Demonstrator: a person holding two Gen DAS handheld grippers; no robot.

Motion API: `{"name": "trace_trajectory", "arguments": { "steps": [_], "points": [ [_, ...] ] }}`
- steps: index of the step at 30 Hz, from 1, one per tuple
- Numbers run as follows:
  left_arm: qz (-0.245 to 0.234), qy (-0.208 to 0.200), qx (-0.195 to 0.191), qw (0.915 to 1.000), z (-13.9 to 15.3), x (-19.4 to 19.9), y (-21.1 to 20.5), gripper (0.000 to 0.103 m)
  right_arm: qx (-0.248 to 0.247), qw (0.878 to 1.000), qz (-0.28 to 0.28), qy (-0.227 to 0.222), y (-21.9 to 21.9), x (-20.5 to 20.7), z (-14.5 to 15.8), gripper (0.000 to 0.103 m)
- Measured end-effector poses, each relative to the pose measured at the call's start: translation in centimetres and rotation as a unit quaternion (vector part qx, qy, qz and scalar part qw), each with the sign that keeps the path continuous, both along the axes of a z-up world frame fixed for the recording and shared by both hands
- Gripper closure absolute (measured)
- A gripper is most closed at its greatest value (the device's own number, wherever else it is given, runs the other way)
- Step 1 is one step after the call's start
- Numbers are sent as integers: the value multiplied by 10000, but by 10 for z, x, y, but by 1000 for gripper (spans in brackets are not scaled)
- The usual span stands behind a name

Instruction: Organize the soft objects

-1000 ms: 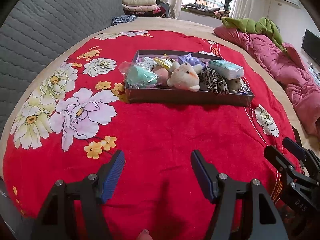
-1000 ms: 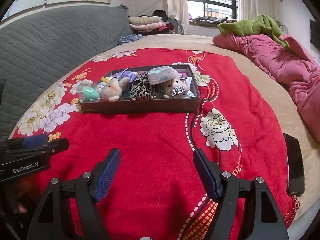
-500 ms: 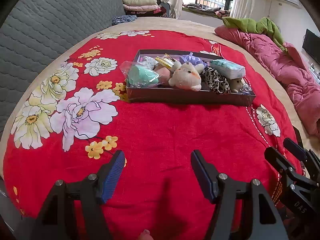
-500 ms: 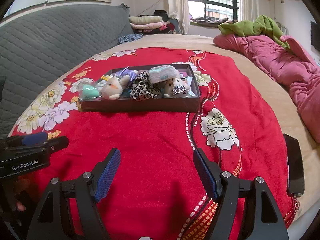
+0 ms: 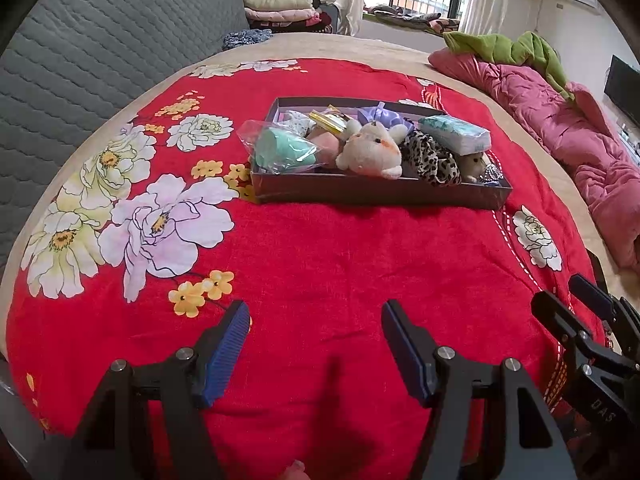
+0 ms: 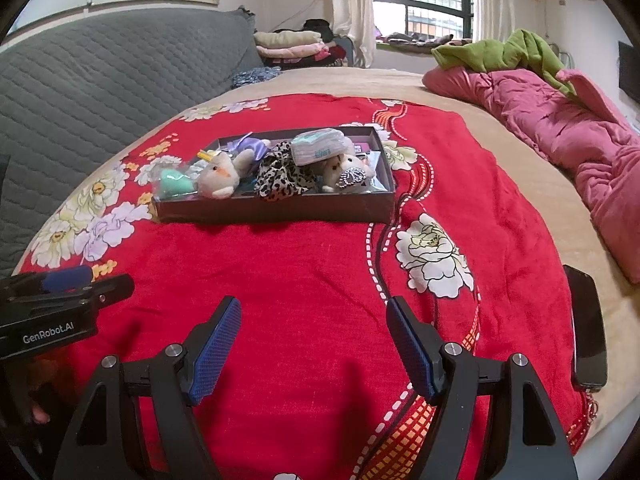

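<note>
A shallow dark box (image 5: pixel 376 194) (image 6: pixel 276 209) sits on the red flowered blanket. It holds soft things: a bagged teal sponge (image 5: pixel 280 152) (image 6: pixel 174 182), a cream plush toy (image 5: pixel 370 152) (image 6: pixel 220 178), a leopard-print scrunchie (image 5: pixel 430 156) (image 6: pixel 280 174), a tissue pack (image 5: pixel 456 134) (image 6: pixel 320 146) and a small plush with a sparkly clip (image 6: pixel 348 172). My left gripper (image 5: pixel 314 320) is open and empty, well short of the box. My right gripper (image 6: pixel 312 316) is open and empty too, also short of it.
A black phone (image 6: pixel 586 328) lies on the bed's right edge. A pink quilt (image 6: pixel 560 128) with a green garment (image 6: pixel 500 50) lies at the right. A grey quilted headboard (image 5: pixel 100 52) is on the left. Folded clothes (image 5: pixel 280 8) are stacked far back.
Both grippers have drifted very slightly relative to the box; both stay open and empty. Nothing in the box has moved.
</note>
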State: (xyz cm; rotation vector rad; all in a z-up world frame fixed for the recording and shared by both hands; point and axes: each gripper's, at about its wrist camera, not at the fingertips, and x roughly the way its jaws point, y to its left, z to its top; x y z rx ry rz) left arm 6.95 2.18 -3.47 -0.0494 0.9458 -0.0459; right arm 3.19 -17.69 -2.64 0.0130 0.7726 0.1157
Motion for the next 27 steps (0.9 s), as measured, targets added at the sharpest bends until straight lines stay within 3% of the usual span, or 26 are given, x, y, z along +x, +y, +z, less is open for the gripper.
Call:
{"name": "trace_trajectory", "arguments": {
  "steps": [27],
  "points": [
    [1, 44, 35, 10000, -1, 2, 1, 35, 5, 10000, 63, 11, 4, 1, -1, 27]
  ]
}}
